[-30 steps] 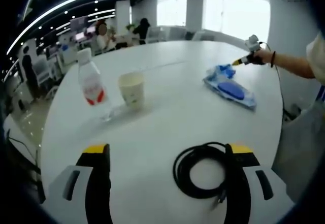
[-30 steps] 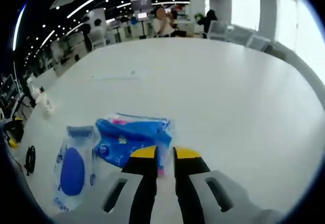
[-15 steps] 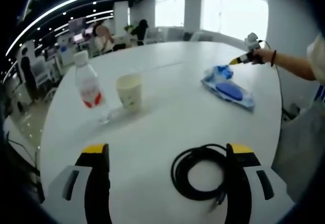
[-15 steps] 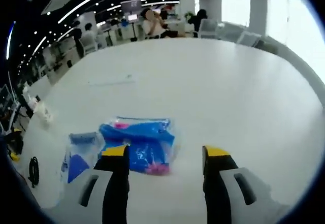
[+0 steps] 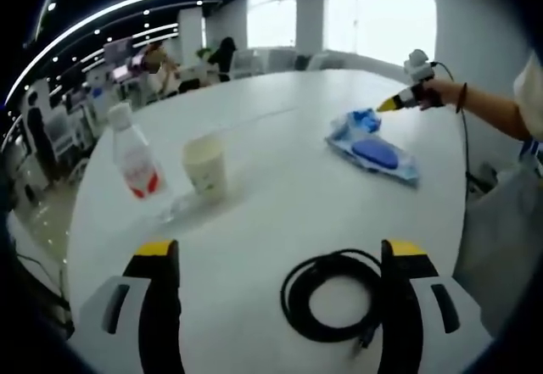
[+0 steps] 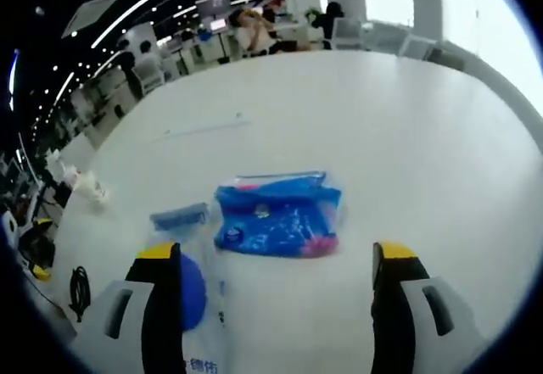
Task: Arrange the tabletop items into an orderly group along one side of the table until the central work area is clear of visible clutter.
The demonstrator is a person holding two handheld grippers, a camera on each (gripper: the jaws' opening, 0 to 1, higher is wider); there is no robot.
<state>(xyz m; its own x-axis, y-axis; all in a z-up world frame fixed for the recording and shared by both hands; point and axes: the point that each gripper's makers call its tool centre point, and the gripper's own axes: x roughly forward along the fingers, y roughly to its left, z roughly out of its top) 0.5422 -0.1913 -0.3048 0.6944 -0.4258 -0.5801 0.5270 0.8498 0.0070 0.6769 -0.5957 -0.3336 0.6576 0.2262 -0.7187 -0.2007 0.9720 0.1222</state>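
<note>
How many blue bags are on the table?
2. The crinkly blue bag lies between the right gripper's open jaws; the clear bag with a blue oval lies touching it, by that gripper's left jaw.

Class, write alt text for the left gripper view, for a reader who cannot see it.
A coiled black cable lies on a round white table between the open left tool. Beyond stand a plastic water bottle and a paper cup; far right, the other tool hovers near blue plastic packets.

Bright window point(image 5: 386, 9) glare, ceiling light strips, soft blur, strong fisheye bending.
</note>
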